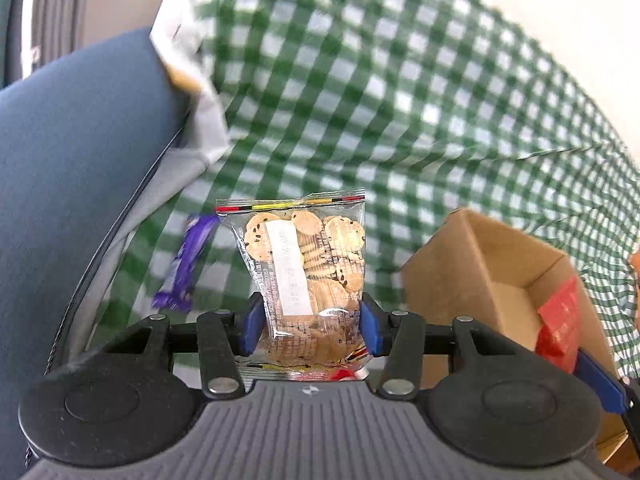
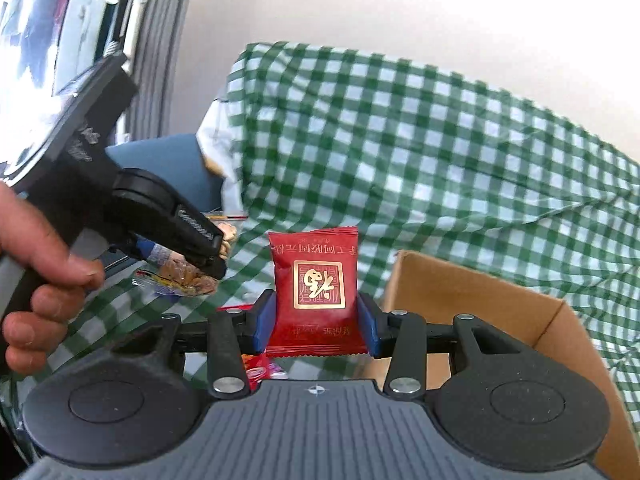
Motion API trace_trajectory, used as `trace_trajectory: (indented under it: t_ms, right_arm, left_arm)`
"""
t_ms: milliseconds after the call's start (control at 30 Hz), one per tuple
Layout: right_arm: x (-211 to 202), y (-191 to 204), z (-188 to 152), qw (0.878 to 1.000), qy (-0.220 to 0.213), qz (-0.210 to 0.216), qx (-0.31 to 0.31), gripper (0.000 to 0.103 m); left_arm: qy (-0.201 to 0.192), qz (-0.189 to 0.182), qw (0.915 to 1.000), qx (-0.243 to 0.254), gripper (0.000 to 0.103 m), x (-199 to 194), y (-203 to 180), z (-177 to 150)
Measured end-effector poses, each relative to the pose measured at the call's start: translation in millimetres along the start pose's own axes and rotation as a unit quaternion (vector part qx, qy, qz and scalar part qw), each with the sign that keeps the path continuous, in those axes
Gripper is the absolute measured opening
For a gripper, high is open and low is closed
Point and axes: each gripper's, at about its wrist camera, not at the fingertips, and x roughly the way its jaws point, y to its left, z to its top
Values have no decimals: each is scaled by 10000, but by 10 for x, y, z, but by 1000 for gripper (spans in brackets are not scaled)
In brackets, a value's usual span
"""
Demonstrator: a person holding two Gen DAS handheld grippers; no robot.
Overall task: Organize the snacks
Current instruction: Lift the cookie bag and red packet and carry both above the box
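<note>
A clear bag of small cookies [image 1: 310, 276] stands upright between the blue pads of my left gripper [image 1: 310, 322], which is shut on it above the green checked cloth [image 1: 360, 100]. My right gripper [image 2: 316, 322] is shut on a red packet with gold print [image 2: 314, 292]. The same red packet [image 1: 560, 324] and right gripper show at the right edge of the left wrist view, by the open cardboard box [image 1: 492, 264]. In the right wrist view the left gripper [image 2: 208, 256] with its cookie bag [image 2: 188, 276] is at the left, held by a hand [image 2: 36, 272].
A purple wrapped bar [image 1: 188, 260] lies on the cloth left of the cookie bag. The cardboard box [image 2: 480, 304] sits to the right, its inside largely hidden. A blue cushion [image 1: 80, 160] borders the cloth on the left. More wrappers [image 2: 260, 368] lie under the right gripper.
</note>
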Motion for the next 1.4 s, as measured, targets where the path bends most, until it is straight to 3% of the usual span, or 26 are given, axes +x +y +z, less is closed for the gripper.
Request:
trace_trajectory:
  t_ms: [500,933,1400]
  right_arm:
    - [-116,-413,-83,9978,-194,-603,195,46]
    - [-127,-759,-219,9931,-46,-1120,344,46]
    - [-244,-1131,-308,9859,-98,-1576,545,46]
  left_arm:
    - [-728,-689,9933,570,54,-213,-512,-39]
    - [-1021,-1264,9828,879,54,-248,-932,-115]
    - [-1150,-1596,9734,1177,54,-290,-1217,-261]
